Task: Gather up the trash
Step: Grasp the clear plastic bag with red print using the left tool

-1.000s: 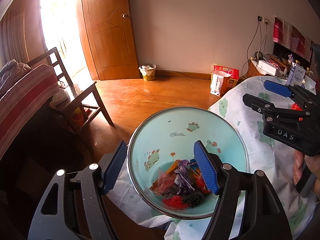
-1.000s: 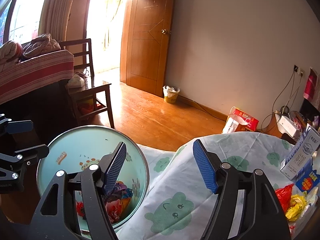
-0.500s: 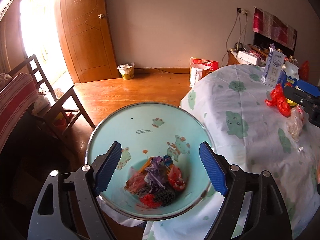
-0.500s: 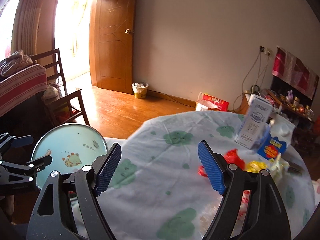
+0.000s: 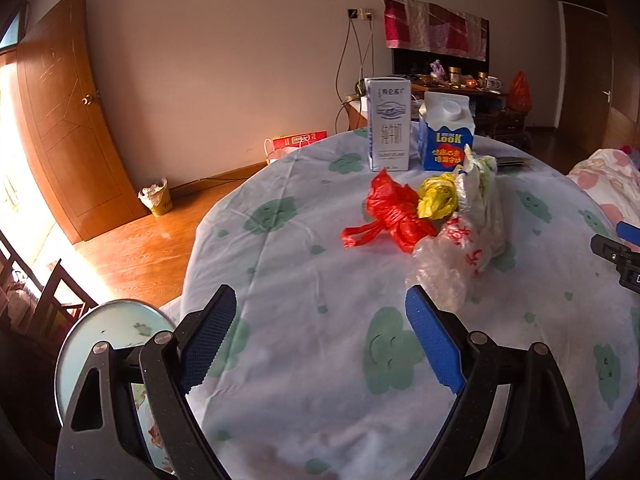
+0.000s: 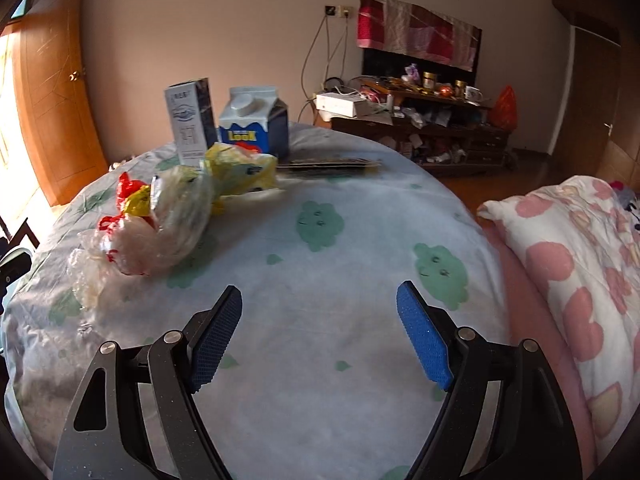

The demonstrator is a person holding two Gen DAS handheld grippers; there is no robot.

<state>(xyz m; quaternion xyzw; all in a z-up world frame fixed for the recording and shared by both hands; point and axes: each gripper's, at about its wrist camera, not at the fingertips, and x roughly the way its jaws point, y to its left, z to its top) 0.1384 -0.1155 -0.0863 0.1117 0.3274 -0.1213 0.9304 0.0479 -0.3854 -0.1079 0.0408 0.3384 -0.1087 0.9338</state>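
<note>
On the round table's cloth lies a heap of trash: a red plastic bag, a yellow bag and clear crumpled bags. The right wrist view shows the same clear bags and yellow bag at left. My left gripper hovers over the cloth short of the heap, its jaws opening with nothing between them. My right gripper stands open over bare cloth, right of the heap; its tip peeks in at the left view's right edge. The light-blue trash bin sits at the lower left.
A white carton and a blue milk carton stand upright behind the heap. Flat dark packets lie by them. A bed with pink-flowered quilt borders the table on the right. A cluttered cabinet stands at the wall.
Both grippers swung from above the bin rightward over the table and spread wider. The bin slid to the left view's lower-left corner; the trash heap and cartons came into view.
</note>
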